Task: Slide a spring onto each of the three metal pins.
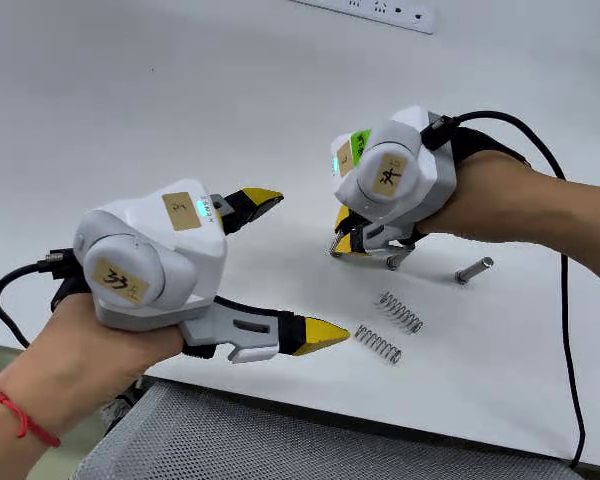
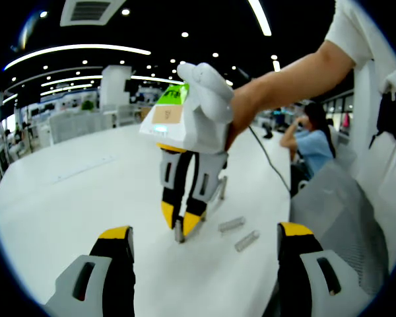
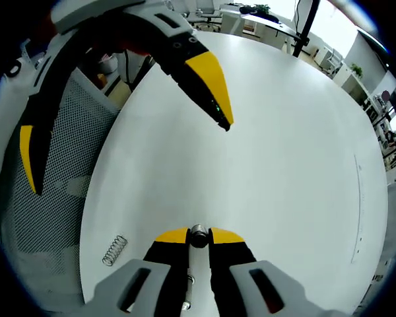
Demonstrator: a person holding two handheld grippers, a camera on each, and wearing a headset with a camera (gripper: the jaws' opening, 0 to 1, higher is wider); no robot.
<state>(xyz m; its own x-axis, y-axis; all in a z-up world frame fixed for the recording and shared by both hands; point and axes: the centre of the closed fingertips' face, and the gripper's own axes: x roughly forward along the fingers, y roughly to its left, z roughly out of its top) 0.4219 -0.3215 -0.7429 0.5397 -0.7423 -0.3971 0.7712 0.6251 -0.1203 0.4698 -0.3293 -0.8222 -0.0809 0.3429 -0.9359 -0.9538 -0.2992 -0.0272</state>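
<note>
Metal pin (image 3: 198,235) sits clamped in right hand-held gripper (image 2: 181,223).

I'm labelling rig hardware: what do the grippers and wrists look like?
The left gripper and right gripper have white housings, black jaws with yellow tips, tan labels and black cables. The right carries a green sticker; a red cord bracelet circles the left wrist.

2 wire springs (image 1: 401,312), glossy metal pin (image 3: 198,234) (table (image 1: 130,100) smooth, matt).
</note>
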